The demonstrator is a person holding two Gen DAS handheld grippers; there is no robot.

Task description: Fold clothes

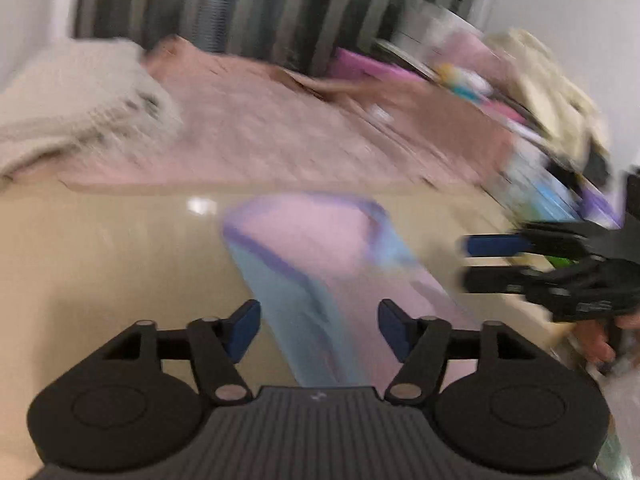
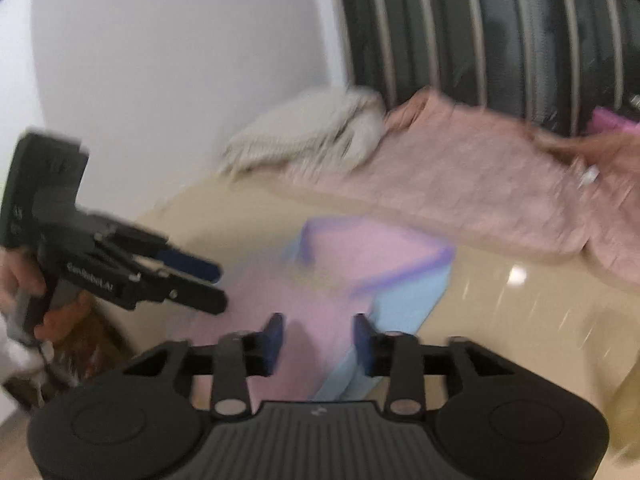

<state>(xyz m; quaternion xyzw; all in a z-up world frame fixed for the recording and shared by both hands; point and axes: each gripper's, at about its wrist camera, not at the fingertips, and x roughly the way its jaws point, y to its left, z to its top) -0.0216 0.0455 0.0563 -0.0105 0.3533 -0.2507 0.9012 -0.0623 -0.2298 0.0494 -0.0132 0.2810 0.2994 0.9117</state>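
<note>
Left hand-held gripper (image 1: 319,330) open above pink garment (image 1: 320,248) on table (image 1: 100,260).

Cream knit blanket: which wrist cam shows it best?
Left wrist view: the cream knit blanket fills the upper left, large though blurred. Right wrist view shows it smaller and farther off, beside the pink bedspread.
</note>
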